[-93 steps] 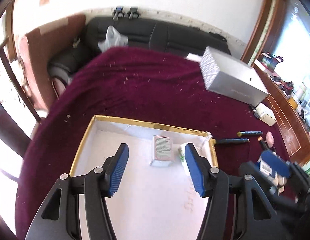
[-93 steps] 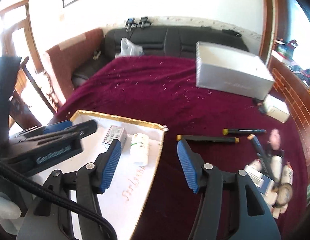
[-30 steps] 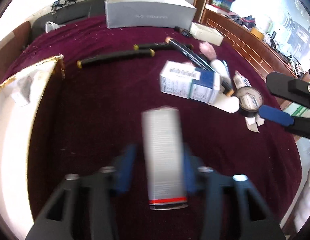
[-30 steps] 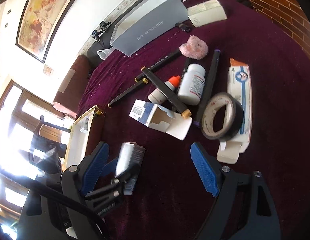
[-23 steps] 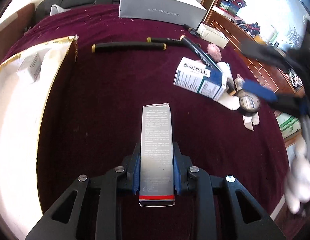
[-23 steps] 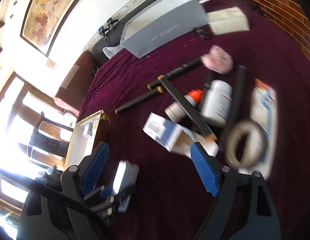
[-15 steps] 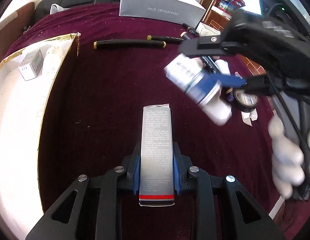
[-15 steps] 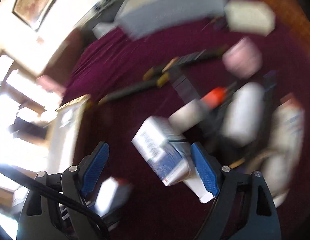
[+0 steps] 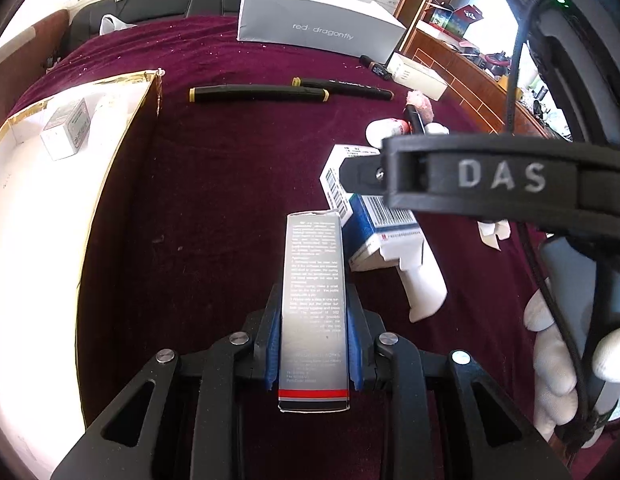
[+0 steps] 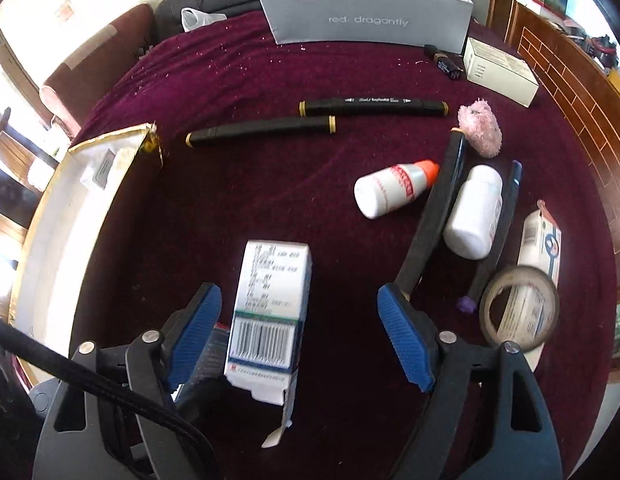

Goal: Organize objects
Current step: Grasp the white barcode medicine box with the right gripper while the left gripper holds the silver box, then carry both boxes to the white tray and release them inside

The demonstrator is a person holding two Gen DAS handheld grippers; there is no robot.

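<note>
Since earlier: right gripper swung over blue-white carton, jaws spread, ready to pinch. Left gripper pinches grey box, lifted for white tray at 9 o'clock.

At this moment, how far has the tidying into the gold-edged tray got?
Done: a small grey box lies in the gold-edged tray. In hand: the left gripper is shut on a tall silver carton; the right gripper, jaws open, straddles a blue-and-white carton. Left: two black markers, two white bottles, tape roll and pink puff on the maroon cloth.
</note>
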